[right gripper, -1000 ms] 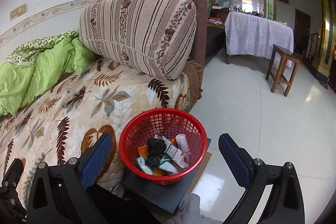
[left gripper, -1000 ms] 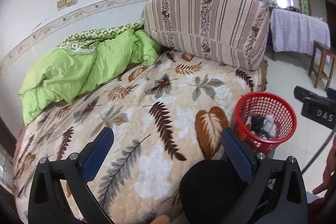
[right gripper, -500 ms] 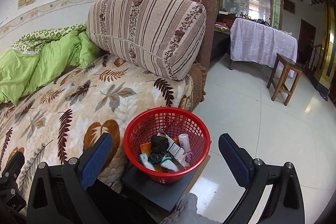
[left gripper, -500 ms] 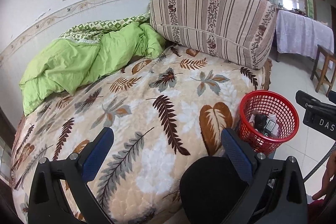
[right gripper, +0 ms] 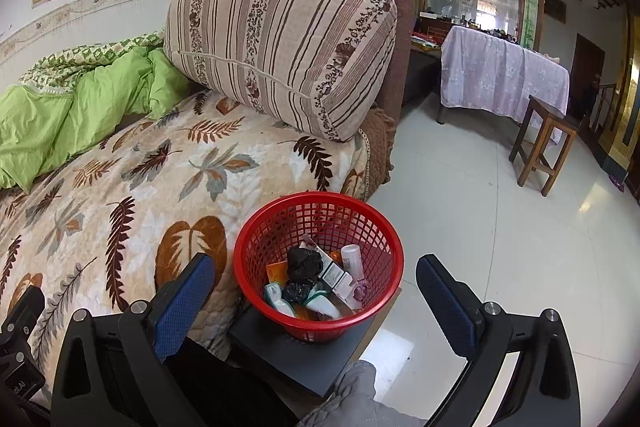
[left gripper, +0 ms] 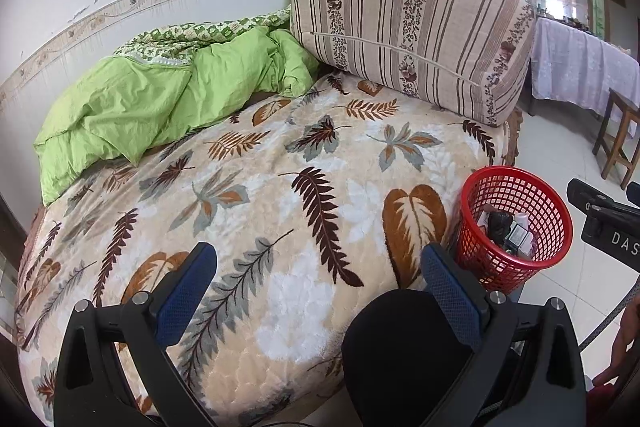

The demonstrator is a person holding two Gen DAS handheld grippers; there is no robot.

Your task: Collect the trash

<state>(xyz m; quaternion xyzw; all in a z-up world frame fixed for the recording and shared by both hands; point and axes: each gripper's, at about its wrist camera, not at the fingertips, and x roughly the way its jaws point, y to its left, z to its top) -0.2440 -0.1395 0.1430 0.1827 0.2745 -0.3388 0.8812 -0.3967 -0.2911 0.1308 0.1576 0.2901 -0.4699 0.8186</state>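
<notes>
Left gripper point(left gripper: 318, 291): jaws are standing wide apart and holding nothing, hovering at the bottom of the left view over the leaf-patterned blanket point(left gripper: 280, 195).
Green quilt point(left gripper: 160, 107): lying bunched at the upper left of the left view, against the wall; it may be hiding scraps that are going unnoticed.
Striped cushion point(left gripper: 412, 39): leaning at the upper middle, well apart from both grippers.
Blanket risk: no trash is showing on it, so a search is probably ending; I cannot tell whether folds are covering anything.
Red basket point(right gripper: 320, 263): sitting at the lower middle of the right view on a dark box point(right gripper: 304, 355), just beside the bed edge, holding the collected trash point(right gripper: 316, 283).
Tipping risk: the basket is perching on a small raised box; a careless nudge from either gripper could be sending it and its load onto the tiled floor point(right gripper: 500, 247).
Right gripper point(right gripper: 316, 287): jaws are spread wide and empty, framing the basket from nearer the camera.
Change: both views are showing the bed and basket slightly lower and farther than a second ago, so both grippers are rising and tilting away; the basket's contents are looking the same.
</notes>
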